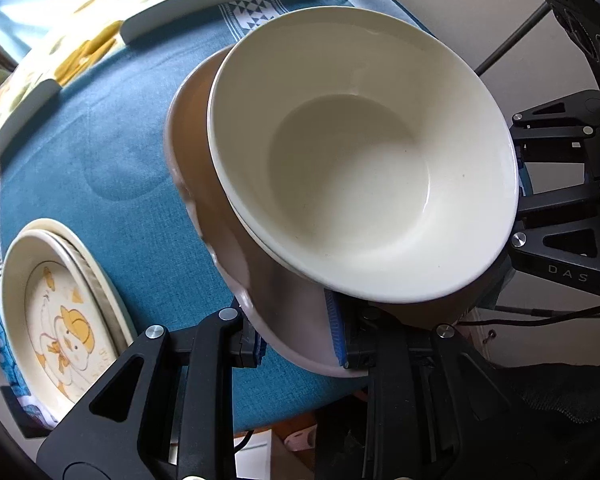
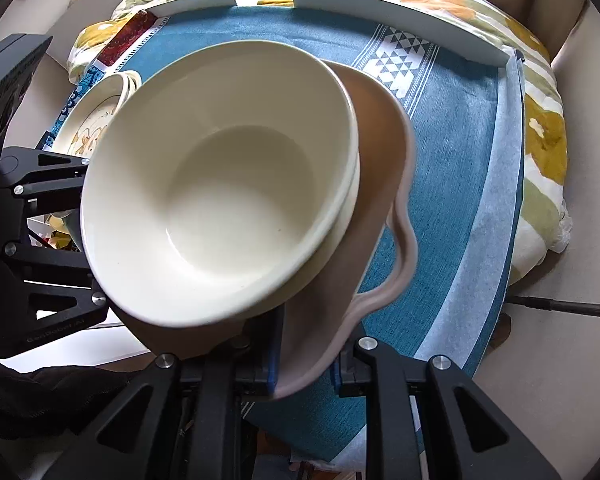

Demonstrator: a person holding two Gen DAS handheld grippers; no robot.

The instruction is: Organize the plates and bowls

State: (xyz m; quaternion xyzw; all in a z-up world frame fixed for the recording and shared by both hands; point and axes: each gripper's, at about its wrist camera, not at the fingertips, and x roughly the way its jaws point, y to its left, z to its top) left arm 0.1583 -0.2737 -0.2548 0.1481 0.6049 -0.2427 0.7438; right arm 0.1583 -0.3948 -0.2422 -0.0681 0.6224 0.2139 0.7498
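We look down from two cameras — one on each gripper, both very close. The left wrist view faces steeply down along its fingers at the cream bowl [image 1: 360, 160]. The right wrist view does the same from the other side. Both share that bowl [image 2: 220, 184], the pink plate [image 1: 192, 152] and the blue tablecloth [image 1: 112, 128].
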